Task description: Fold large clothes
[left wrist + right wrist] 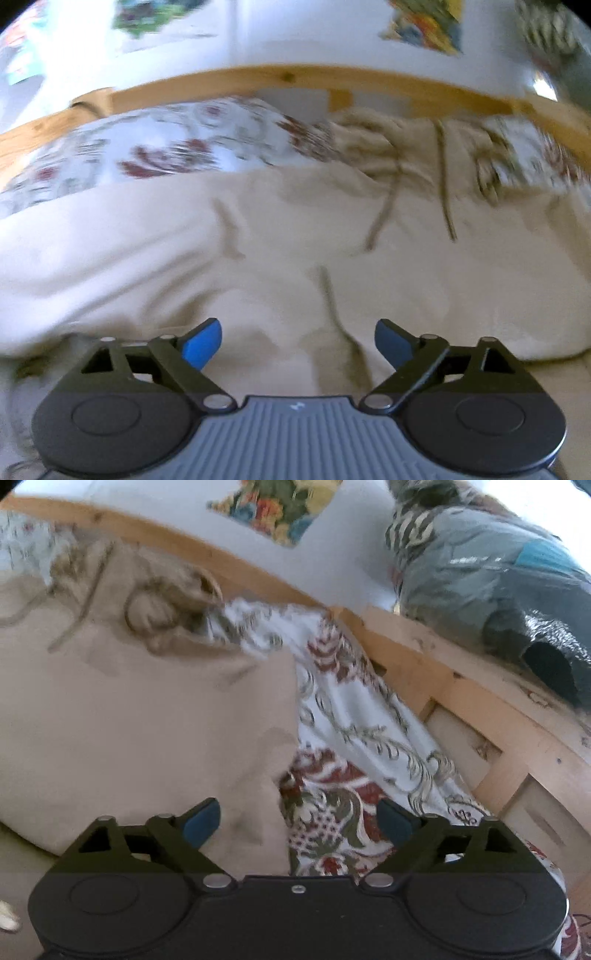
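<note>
Left wrist view: the left gripper (297, 341) is released, its 2 blue pads spread wide with nothing between them. The beige hoodie (258, 258) lies flat just ahead and beneath, its near hem right at the fingertips. Beyond it, the floral sheet (147, 155), then the wooden bed frame (258, 79).

Right wrist view: the right gripper (298, 821) is also released, above the hoodie's side edge (288, 716), floral sheet to its right. The frame rail (461, 679) runs further right, beside a plastic-wrapped bundle (480, 576).
</note>
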`<state>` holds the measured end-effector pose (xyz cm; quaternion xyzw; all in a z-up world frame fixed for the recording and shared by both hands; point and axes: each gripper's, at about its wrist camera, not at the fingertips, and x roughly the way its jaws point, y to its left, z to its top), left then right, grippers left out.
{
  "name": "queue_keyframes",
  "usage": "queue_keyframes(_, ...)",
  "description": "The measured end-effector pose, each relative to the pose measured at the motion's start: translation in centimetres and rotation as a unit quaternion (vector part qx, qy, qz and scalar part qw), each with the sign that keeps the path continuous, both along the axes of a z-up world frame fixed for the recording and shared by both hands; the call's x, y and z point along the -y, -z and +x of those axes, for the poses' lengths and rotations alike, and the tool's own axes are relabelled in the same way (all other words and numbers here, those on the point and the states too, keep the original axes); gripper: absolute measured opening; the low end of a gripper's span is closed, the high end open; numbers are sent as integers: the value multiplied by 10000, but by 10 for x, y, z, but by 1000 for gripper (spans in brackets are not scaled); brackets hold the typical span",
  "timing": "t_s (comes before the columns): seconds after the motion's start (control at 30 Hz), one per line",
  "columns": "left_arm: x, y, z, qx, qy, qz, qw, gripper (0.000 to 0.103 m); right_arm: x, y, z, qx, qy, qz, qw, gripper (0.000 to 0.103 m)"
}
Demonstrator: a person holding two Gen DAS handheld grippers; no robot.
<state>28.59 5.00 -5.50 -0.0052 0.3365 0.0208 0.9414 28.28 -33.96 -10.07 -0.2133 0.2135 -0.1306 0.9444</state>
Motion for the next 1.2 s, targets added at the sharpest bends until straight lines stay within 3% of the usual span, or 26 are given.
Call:
queue_keyframes(0.13, -42, -33, -39, 168, -409, 154, 9989, 102, -21, -17, -11, 290, -400, 193, 9986, 102)
queue_keyframes(0.27, -94, -52, -76, 10, -1212, 202, 9924, 102, -43, -38, -26, 236, -945, 971, 9905, 102)
queue_keyframes(0.37, -138, -59, -105, 118, -1895, 17, 9818, 102, -55, -50, -41, -7, -1296, 1597, 9786, 102)
queue_keyframes(0.5, -191, -57, -126, 425, -2350, -470, 9699, 102, -74, -64, -69, -249, -1642, 1903, 9676, 102)
queue_keyframes(0.53, -202, -56, -130, 573, -2487, -702, 9643, 102, -80, -68, -75, -273, -1647, 1924, 9670, 102)
queue_keyframes(0.63, -234, -52, -147, 1158, -3156, -1296, 9328, 102, -98, -84, -91, -343, -1474, 2152, 9648, 102)
queue_keyframes(0.67, -242, -49, -145, 1151, -3321, -1406, 9256, 99, -102, -88, -99, -277, -1488, 2326, 9607, 102)
queue_keyframes(0.77, -256, -42, -129, 922, -3682, -1400, 9145, 86, -113, -83, -107, -354, -1466, 2657, 9522, 102)
queue_keyframes(0.83, -260, -39, -125, 980, -3792, -1483, 9081, 84, -121, -72, -107, -613, -1535, 2685, 9490, 102)
queue_keyframes(0.9, -259, -40, -122, 1014, -3867, -1541, 9036, 76, -128, -61, -105, -794, -1640, 2543, 9498, 102)
queue_keyframes(0.93, -259, -39, -120, 1009, -3877, -1535, 9033, 71, -130, -56, -104, -828, -1638, 2479, 9512, 102)
queue_keyframes(0.97, -259, -40, -119, 1007, -3887, -1491, 9036, 57, -131, -52, -103, -867, -1609, 2438, 9524, 102)
queue_keyframes(1.03, -257, -41, -117, 987, -3922, -1413, 9036, 42, -130, -47, -99, -948, -1540, 2535, 9503, 102)
queue_keyframes(1.07, -254, -43, -121, 1026, -3914, -1408, 9036, 27, -129, -46, -99, -968, -1515, 2650, 9473, 102)
queue_keyframes(1.13, -247, -48, -120, 1097, -3838, -1282, 9078, 19, -128, -45, -99, -970, -1508, 2777, 9438, 102)
queue_keyframes(1.2, -235, -54, -121, 1273, -3622, -1031, 9176, 12, -127, -44, -100, -995, -1527, 2754, 9439, 102)
